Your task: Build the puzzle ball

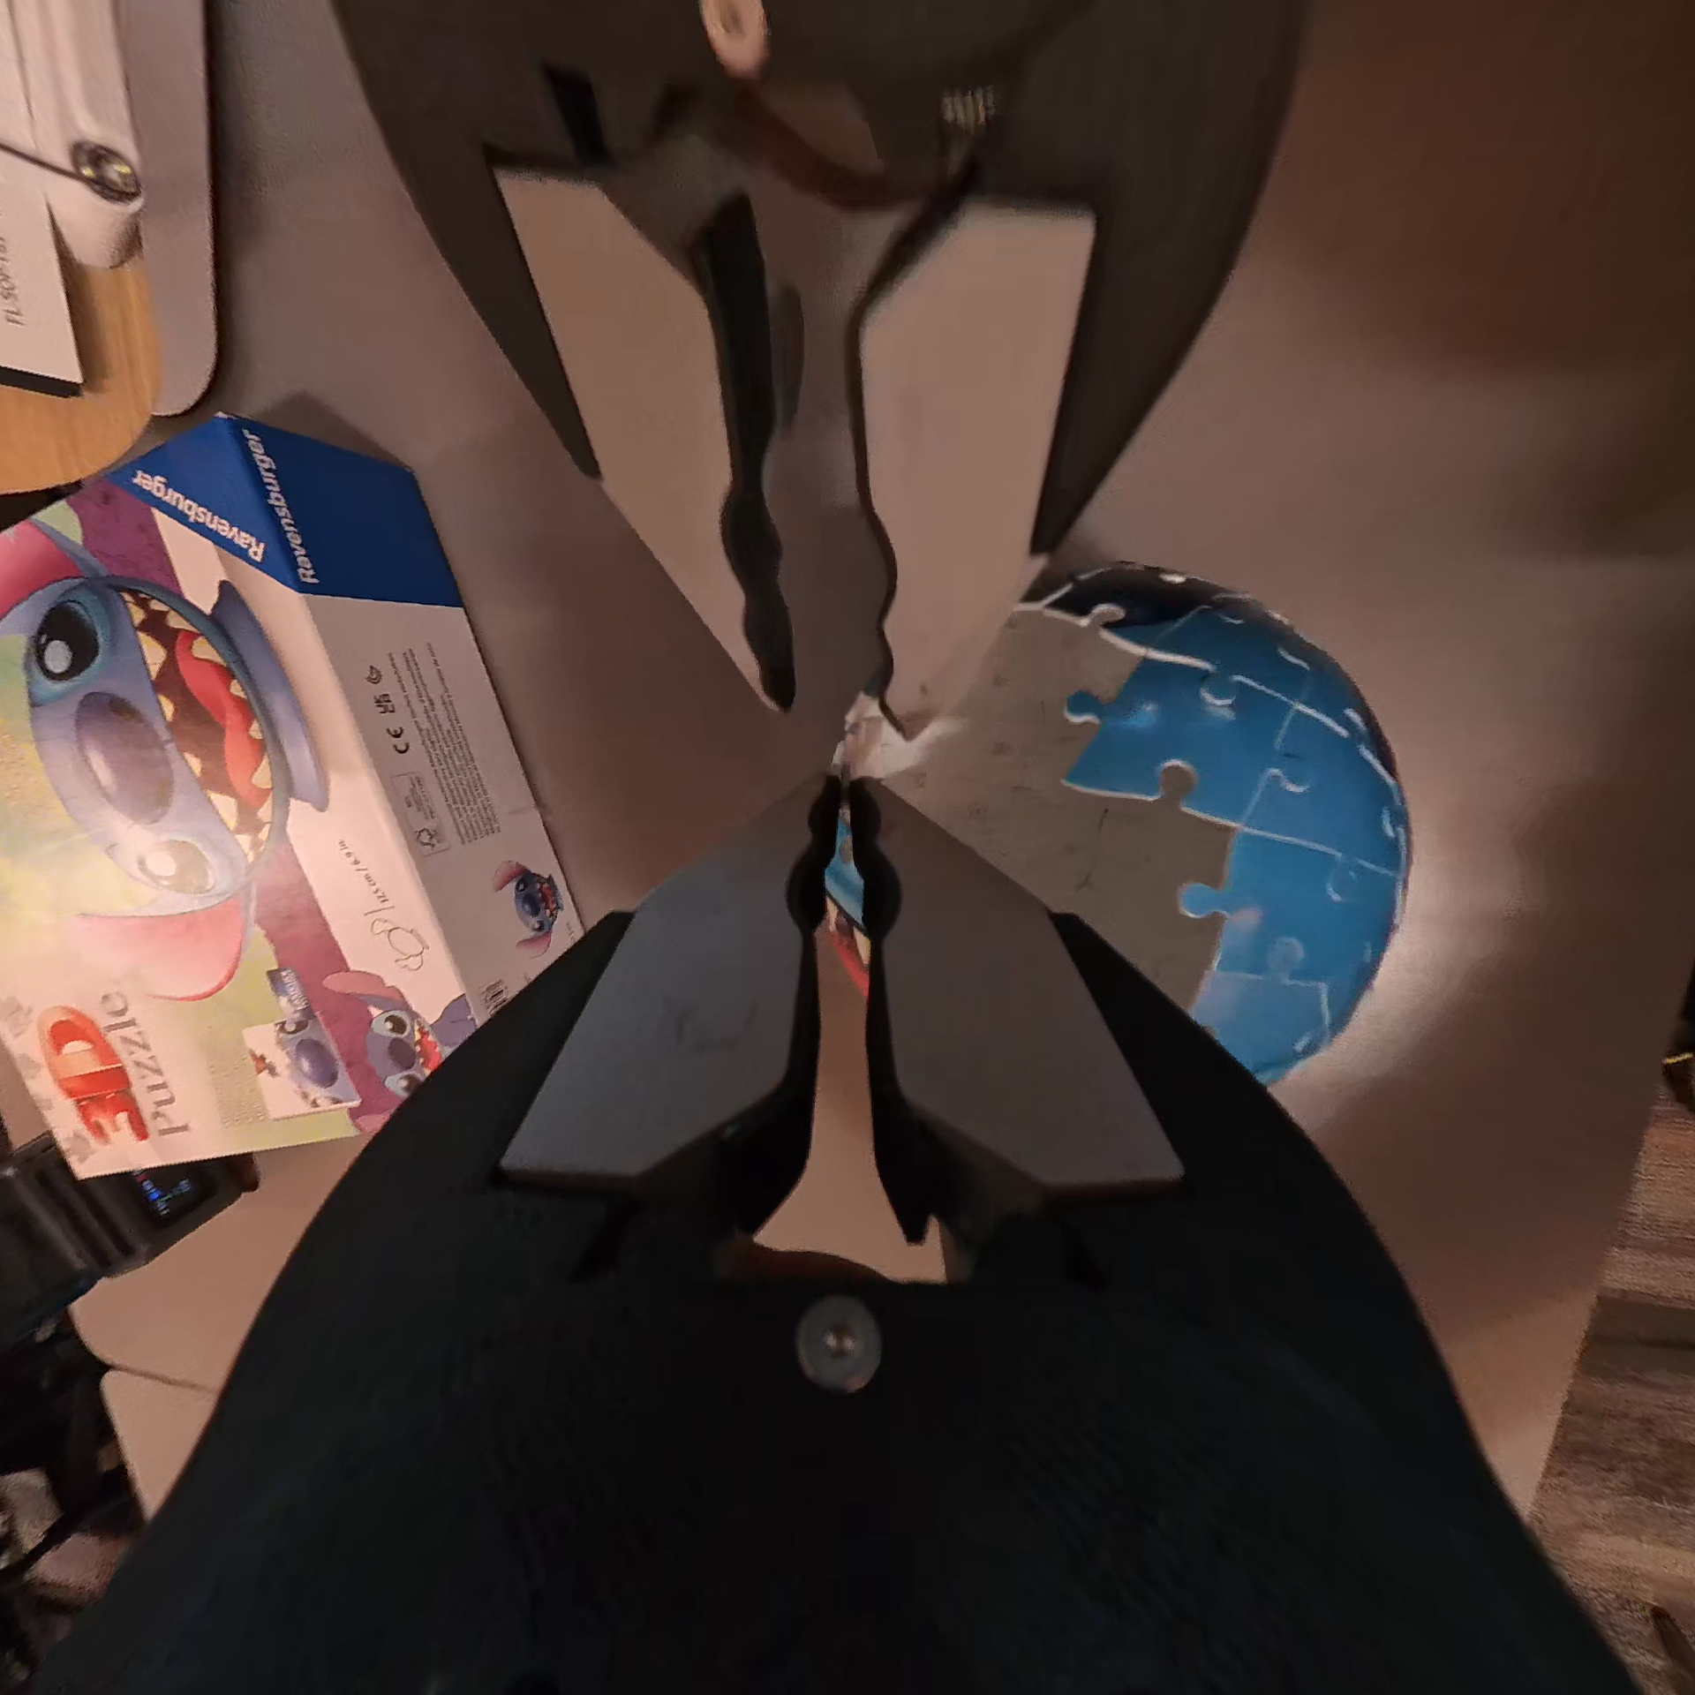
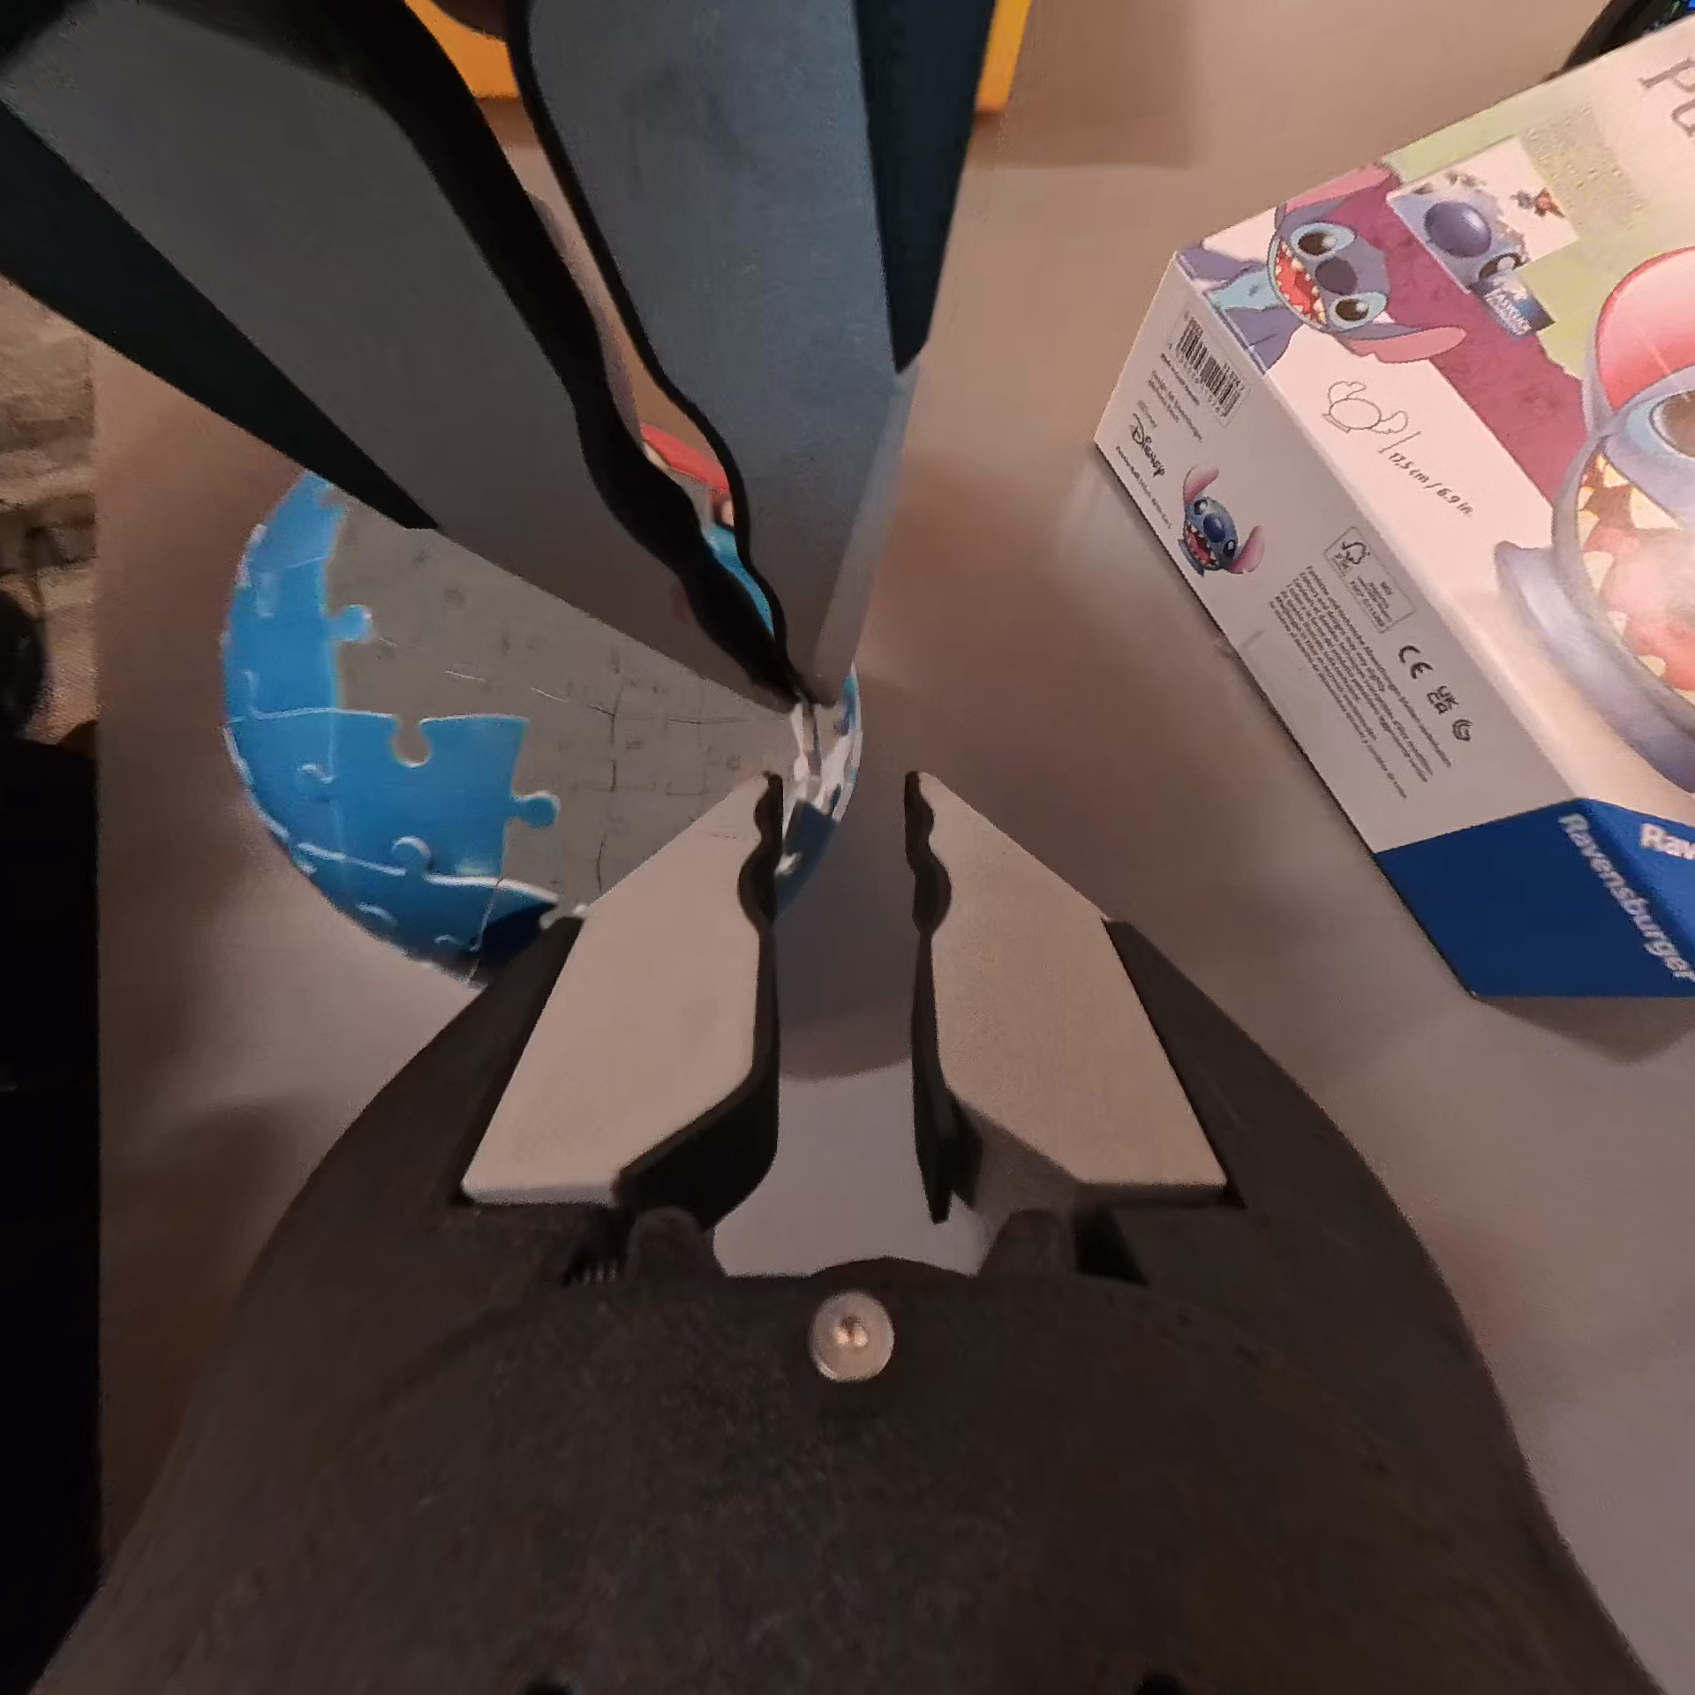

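We pinch the ball's point(image 1: 1284, 825) rim with our left gripper point(image 1: 836, 789); our right gripper point(image 2: 839, 789) hangs open beside it; box point(image 2: 1431, 550) nearby.

Blue puzzle ball point(image 1: 1284, 825) with grey inside, white-and-blue box point(image 1: 303, 780), seemingly beige table point(image 1: 1376, 367)

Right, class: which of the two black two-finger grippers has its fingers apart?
The right gripper: the table shows between its fingertips. The left gripper is pinched shut on the rim of the part-built blue puzzle ball.
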`<state>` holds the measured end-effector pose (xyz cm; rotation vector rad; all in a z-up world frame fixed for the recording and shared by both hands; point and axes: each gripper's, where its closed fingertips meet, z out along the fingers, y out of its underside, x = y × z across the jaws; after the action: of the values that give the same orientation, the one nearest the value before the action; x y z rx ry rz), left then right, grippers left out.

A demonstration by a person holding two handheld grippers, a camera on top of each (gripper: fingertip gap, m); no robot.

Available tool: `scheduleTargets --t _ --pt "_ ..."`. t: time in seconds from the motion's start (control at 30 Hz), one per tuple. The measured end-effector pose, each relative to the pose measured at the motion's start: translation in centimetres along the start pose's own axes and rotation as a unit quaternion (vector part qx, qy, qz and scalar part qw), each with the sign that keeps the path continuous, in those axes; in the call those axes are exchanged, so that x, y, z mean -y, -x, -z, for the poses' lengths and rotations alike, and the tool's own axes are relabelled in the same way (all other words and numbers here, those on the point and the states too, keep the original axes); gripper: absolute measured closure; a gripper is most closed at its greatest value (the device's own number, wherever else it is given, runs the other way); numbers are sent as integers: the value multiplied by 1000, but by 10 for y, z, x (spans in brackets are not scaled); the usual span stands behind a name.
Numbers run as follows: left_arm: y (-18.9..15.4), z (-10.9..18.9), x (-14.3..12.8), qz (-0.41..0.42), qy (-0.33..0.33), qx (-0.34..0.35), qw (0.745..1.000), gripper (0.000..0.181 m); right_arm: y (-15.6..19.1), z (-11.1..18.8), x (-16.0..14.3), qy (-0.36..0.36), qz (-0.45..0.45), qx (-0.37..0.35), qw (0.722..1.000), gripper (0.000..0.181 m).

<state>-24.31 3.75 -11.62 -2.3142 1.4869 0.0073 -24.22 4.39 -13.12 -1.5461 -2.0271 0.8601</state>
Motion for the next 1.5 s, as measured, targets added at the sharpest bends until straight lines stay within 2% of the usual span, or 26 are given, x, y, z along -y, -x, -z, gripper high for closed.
scheduleTargets --t 0.2,0.3,0.37,0.5,0.6,0.87,1.07,1.23,1.43,1.5 --pt "1 2 -3 4 -5 9 1000 181 -11 29 -2 -44 -52 55 996 155" --pt "1 3 -3 7 -10 7 1000 181 12 25 -17 -43 -81 155 984 152" --pt "0 3 -3 9 -12 4 1000 181 18 18 -22 -45 -90 171 980 153" --pt "0 4 -6 16 -14 4 1000 181 11 10 -21 -45 -95 158 982 155" --pt "0 6 -8 19 -14 12 1000 181 3 9 -7 -65 -96 149 982 154" --pt "1 6 -5 -63 -4 36 997 181 5 5 1 -60 -79 164 981 152" --pt "1 4 -1 -96 -3 12 995 181 -1 9 7 -88 -93 181 975 152" --pt "1 2 1 -129 -3 18 991 181 -4 8 3 -66 -104 142 982 153" --pt "0 0 2 -121 -9 8 993 181 -8 17 5 -49 -145 69 986 147" --pt "1 -1 0 -114 -10 3 993 181 -4 18 6 -54 -153 48 986 151"
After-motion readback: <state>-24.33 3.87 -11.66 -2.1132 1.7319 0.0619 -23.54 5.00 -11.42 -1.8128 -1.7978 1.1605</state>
